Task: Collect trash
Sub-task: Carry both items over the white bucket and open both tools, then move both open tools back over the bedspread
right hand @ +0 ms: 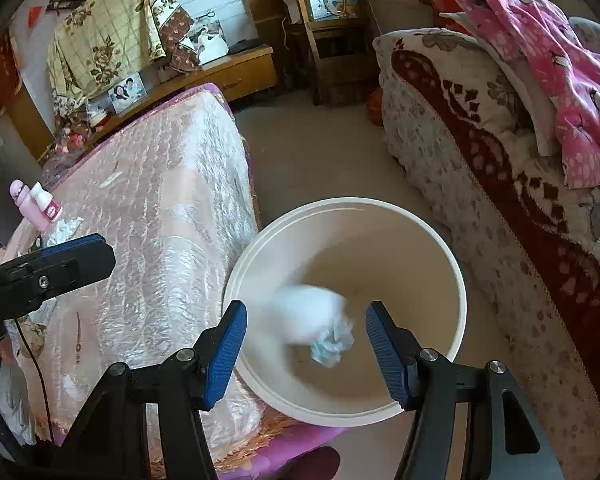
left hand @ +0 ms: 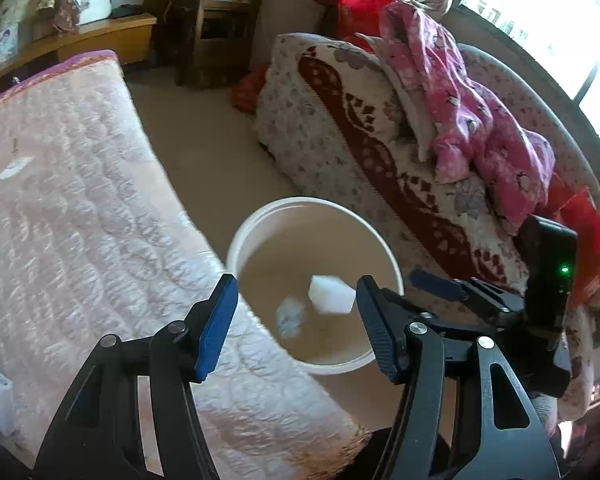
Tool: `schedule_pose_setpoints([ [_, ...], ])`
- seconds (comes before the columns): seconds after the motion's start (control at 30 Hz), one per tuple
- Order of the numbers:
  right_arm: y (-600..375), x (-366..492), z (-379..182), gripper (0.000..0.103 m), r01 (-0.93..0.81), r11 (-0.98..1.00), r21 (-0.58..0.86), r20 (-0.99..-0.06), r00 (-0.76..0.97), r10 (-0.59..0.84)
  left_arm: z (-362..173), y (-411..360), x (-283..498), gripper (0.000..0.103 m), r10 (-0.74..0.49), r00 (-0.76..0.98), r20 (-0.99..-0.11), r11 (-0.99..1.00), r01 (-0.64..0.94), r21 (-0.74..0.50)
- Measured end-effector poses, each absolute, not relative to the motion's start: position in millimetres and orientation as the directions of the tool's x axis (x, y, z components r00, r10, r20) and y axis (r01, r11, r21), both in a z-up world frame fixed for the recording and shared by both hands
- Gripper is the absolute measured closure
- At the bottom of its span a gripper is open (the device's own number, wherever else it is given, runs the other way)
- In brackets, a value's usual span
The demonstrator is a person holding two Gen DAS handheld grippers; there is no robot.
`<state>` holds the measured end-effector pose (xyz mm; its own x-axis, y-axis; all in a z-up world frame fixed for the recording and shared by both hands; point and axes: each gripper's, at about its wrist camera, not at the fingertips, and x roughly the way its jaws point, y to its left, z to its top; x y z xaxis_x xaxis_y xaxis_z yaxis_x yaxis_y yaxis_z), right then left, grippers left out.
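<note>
Both pairs of jaws stand wide apart with nothing between them: the left gripper (left hand: 296, 328) and the right gripper (right hand: 306, 350) each hang above a white bucket (right hand: 458, 276) on the floor between a table covered in a pink cloth (right hand: 160, 216) and a sofa (right hand: 480, 128). Inside the bucket, a white wad of paper (right hand: 308, 312) is smeared by motion blur; in the left view it reads as an angular lump, its long axis running roughly left to right. Just beside it lies a crumpled bluish-white tissue (right hand: 332, 342), with no clear long axis. A pink garment (left hand: 468, 96) lies draped over the sofa.
</note>
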<state>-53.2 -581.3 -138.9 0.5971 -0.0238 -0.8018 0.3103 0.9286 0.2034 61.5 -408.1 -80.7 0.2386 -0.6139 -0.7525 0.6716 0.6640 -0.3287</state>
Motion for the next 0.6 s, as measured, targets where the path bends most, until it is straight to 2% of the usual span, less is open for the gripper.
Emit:
schedule_pose_setpoints([
  [0.4, -531.0, -56.9, -90.8, 0.043, 0.247, 0.955, 0.162, -0.755, 0.654, -0.040, -55.7, -347.3, 36.5, 0.043, -0.509, 0.444, -0.737, 0.764, 0.627, -0.150],
  [0.6, -488.5, -55.6, -62.8, 0.038, 0.203, 0.964, 0.172, -0.714, 0.700, -0.020, -41.5, -306.2, 24.5, 0.043, -0.473, 0.525, -0.708, 0.798, 0.596, -0.091],
])
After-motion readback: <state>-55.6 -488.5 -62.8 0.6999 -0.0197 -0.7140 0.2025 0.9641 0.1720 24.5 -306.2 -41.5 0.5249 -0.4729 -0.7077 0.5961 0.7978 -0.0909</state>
